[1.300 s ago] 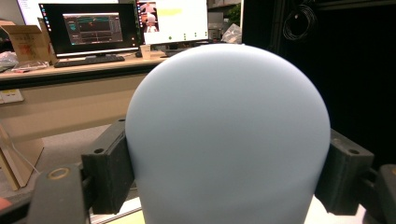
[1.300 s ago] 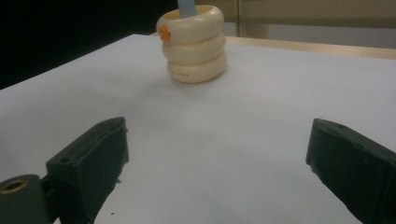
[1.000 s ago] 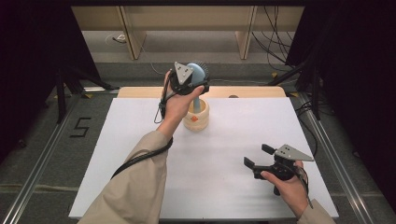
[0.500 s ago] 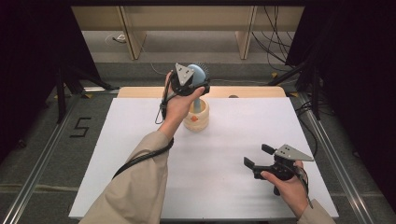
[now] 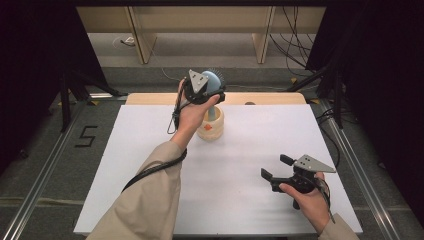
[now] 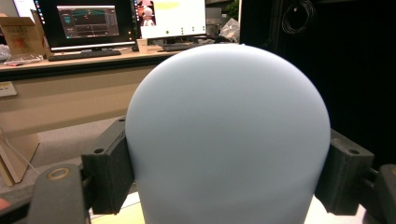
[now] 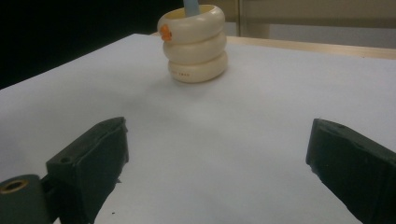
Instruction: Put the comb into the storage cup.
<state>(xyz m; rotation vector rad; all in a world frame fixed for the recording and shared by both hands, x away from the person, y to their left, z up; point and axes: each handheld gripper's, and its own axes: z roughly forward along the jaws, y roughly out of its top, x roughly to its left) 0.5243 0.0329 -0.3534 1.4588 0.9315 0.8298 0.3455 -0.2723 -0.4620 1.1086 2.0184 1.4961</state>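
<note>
Left gripper (image 5: 212,90) clamped the pale blue brush (image 6: 227,135) head, handle standing in the cream ribbed holder (image 5: 210,125) at table's far centre; right gripper (image 5: 276,170) idle, jaws wide; advise a straight vertical lift, keeping holder from tipping.

Your left arm stretches forward, sleeve to the wrist, with your left hand (image 5: 192,117) raised and wrapped around the left gripper (image 5: 212,92). Its jaws are clamped, pressing in from both sides. Your right hand (image 5: 305,200) sits low and close to you, well apart from the left gripper, holding the right gripper (image 5: 274,169) level, jaws spread wide.
</note>
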